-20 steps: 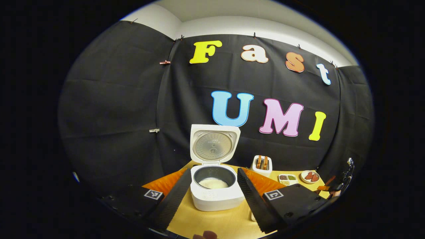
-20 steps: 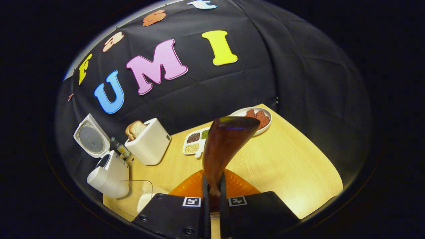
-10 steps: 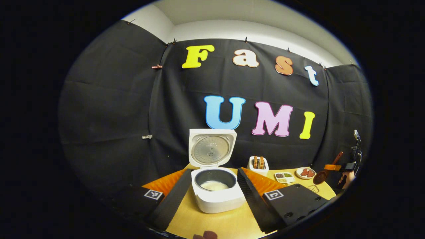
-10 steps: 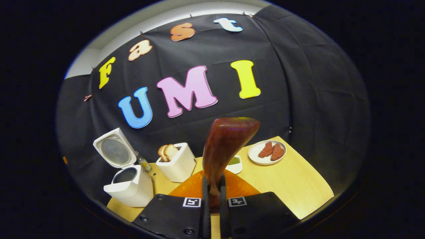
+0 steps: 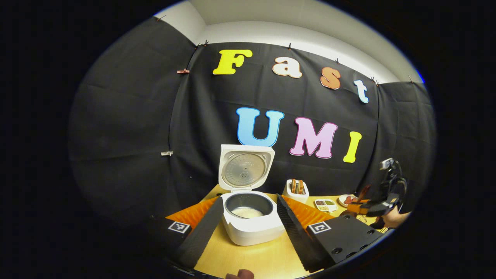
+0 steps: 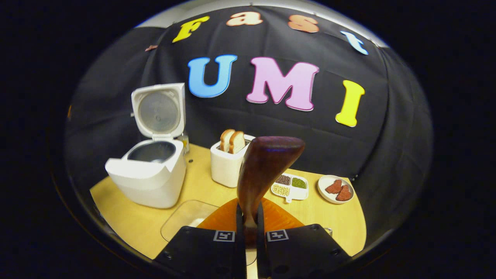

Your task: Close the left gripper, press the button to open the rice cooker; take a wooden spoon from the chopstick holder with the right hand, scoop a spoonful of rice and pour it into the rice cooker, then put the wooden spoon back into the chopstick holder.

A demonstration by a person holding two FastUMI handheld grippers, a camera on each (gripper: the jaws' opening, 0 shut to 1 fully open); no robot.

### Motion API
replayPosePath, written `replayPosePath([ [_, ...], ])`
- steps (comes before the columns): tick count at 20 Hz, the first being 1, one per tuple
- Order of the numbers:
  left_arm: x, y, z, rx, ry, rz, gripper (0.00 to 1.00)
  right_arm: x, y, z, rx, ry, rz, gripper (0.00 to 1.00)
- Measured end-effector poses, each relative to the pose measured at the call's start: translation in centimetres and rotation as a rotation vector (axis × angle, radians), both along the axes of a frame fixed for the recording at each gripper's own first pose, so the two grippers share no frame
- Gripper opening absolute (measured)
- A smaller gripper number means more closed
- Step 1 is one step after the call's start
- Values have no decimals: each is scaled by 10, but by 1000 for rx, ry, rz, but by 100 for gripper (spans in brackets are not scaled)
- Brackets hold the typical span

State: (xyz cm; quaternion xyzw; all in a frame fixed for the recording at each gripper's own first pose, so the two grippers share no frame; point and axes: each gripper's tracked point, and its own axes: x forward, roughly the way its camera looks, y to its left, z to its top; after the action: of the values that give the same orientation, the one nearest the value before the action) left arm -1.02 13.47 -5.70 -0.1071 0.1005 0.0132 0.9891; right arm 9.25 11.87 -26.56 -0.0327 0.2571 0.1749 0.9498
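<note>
We logged left gripper [image 5: 248, 228]: black housings with screws, one square black-and-white marker per side, ribbed finger faces. We logged right gripper [image 6: 248, 232]: black housings, screws, paired square markers. We noted its black frame, hand [image 5: 393, 219] behind.

Dim booth, sharp centre, fisheye-warped edges.

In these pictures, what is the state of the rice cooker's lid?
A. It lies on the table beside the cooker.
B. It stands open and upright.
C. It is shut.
B: the lid stands upright behind the rice cooker, and the inner pot with white rice shows below it.
</note>
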Motion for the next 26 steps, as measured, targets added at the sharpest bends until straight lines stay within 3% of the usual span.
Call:
replayPosePath([
  [8, -9, 13, -6, 32, 10, 10, 95, -10, 52, -79, -286, 62, 175, 15],
  [11, -12, 17, -9, 36, 21, 16, 95, -12, 49, -104, -371, 105, 181, 15],
  [14, -18, 21, -10, 36, 25, 24, 95, -19, 54, -122, -378, 154, 161, 15],
  [15, -20, 23, -11, 42, 27, 29, 95, -22, 57, -122, -370, 162, 156, 19],
  [16, -22, 25, -13, 46, 31, 35, 95, -27, 64, -126, -342, 189, 150, 15],
  [19, -29, 32, -15, 38, 37, 56, 95, -37, 77, -122, -236, 240, 87, 16],
  [24, -36, 40, -20, 49, 50, 84, 95, -44, 111, -111, 16, 332, -17, 15],
  [25, -38, 41, -20, 49, 47, 87, 95, -44, 114, -110, 71, 354, -43, 19],
  [26, -40, 42, -18, 45, 42, 89, 95, -42, 116, -109, 130, 373, -74, 15],
])
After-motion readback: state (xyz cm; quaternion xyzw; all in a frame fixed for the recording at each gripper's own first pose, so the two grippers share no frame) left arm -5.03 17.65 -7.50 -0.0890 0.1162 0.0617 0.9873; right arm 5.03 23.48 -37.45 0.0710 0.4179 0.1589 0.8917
